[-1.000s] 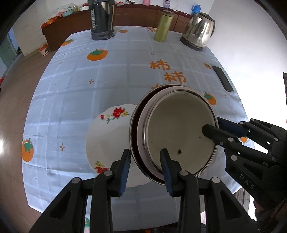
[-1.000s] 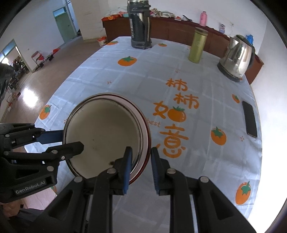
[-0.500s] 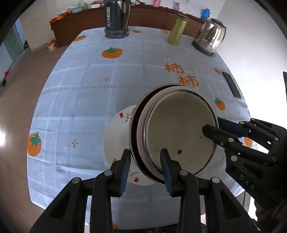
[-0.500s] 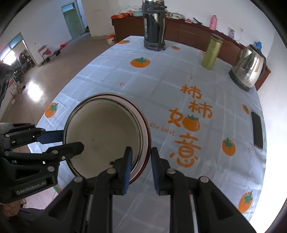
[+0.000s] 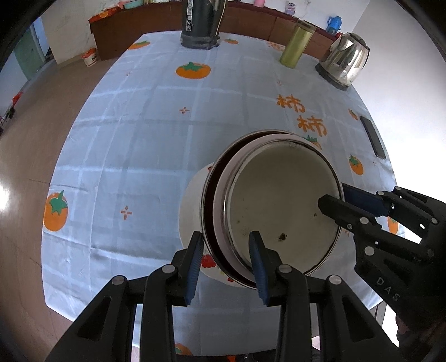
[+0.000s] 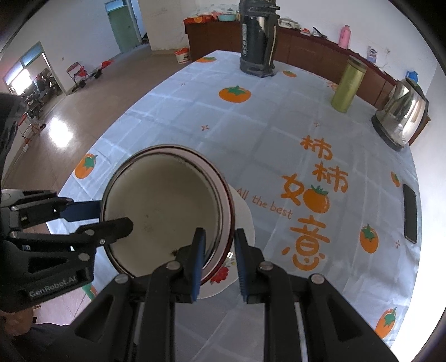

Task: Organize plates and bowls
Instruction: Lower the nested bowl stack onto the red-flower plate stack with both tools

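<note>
A round bowl (image 5: 278, 200), cream inside and dark red outside, hangs tilted above the table between both grippers. My left gripper (image 5: 225, 259) is shut on its near rim, one pad inside and one outside. My right gripper (image 6: 220, 259) is shut on the rim at the bowl's (image 6: 164, 208) other side. Each gripper also shows in the other's view: the right gripper (image 5: 341, 199) and the left gripper (image 6: 103, 215). Under the bowl lies a white plate (image 5: 192, 211) with red flowers, mostly hidden; an edge of the plate (image 6: 244, 220) peeks out in the right wrist view.
The table has a pale blue tablecloth (image 5: 156, 133) with orange persimmons. At its far end stand a dark thermos (image 5: 200, 25), a yellow-green canister (image 5: 295, 44) and a steel kettle (image 5: 345, 64). A black phone (image 5: 372, 136) lies near the right edge. Brown floor lies to the left.
Both grippers have carried the bowl sideways over the table. The flowered plate has slid further under the bowl in both views and is now mostly covered. Both grips are unchanged.
</note>
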Tool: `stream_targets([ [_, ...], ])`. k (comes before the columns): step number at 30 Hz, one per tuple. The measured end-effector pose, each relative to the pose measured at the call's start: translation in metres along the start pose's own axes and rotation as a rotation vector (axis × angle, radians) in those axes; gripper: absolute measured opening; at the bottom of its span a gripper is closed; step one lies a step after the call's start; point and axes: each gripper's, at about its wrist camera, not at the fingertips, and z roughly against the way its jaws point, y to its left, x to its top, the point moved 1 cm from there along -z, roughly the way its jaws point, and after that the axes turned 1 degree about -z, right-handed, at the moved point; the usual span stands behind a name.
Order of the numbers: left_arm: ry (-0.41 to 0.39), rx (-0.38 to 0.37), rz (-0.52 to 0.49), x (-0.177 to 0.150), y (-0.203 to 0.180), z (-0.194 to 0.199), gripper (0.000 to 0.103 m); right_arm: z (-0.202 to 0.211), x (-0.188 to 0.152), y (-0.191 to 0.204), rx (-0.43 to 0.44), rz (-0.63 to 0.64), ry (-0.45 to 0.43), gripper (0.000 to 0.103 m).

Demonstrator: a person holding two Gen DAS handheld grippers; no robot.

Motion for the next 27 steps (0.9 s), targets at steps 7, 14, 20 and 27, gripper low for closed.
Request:
stream_targets([
  [7,0.014,0.002,-0.002,-0.001,0.0,-0.006,0.036,-0.01,-0.001,-0.003,0.001,0.0,0.024,0.021],
  [14,0.034,0.003,-0.003,-0.002,0.0,-0.014,0.036,-0.017,-0.001,-0.005,0.004,-0.004,0.042,0.021],
  [20,0.043,0.001,-0.002,-0.002,0.0,-0.017,0.036,-0.022,-0.002,-0.006,0.006,-0.007,0.052,0.021],
  [27,0.058,-0.004,0.003,-0.002,0.001,-0.021,0.036,-0.025,-0.003,-0.006,0.005,-0.003,0.065,0.021],
])
